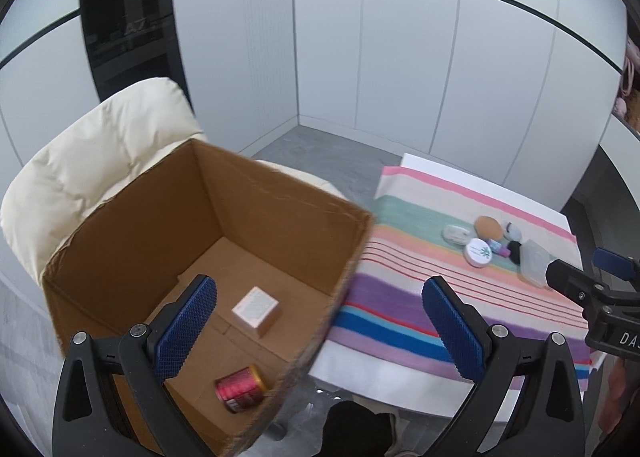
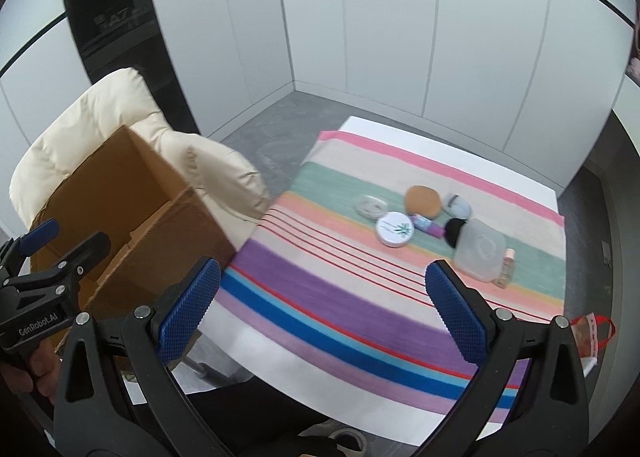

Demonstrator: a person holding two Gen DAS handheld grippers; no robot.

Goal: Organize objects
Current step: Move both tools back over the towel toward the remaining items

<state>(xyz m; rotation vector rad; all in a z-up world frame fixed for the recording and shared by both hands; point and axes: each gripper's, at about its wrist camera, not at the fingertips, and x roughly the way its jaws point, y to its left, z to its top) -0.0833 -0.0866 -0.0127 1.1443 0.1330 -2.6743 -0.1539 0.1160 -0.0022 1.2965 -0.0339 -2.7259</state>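
Trouble, as I judged it, lay mostly in the tight cluster on the table [image 2: 360, 125]: your right tool [image 2: 322, 315] hung spread wide and empty above the striped cloth [image 2: 320, 297], well short of the items, and your left tool [image 1: 320, 331] hung just as spread and empty over the near rim of the box [image 1: 280, 185], which sat on a cream chair [image 1: 100, 145] beside the table. The things still to be put away touched or overlapped one another, so a wide-open tool coming down on one could have knocked its neighbours, rolled the purple tube [image 2: 429, 225] away, or sent the small bottle [image 2: 507, 269] off toward the near edge. The clear case [image 2: 478, 249] looked slick and broad, and you might have lost it in a shallow pinch. The box seemed to perch on soft padding, so a bump from your left tool might have tipped it. Counted on the cloth: one clear case, one white tin [image 2: 394, 231], one tan puff [image 2: 422, 201], one clear disc [image 2: 370, 205], one purple tube, one black brush [image 2: 452, 231], one grey-blue item [image 2: 458, 205] I could not identify, one small bottle; eight in all. In the box: one white carton [image 1: 256, 309] and one red can [image 1: 240, 387], the can on its side. Tools: two.
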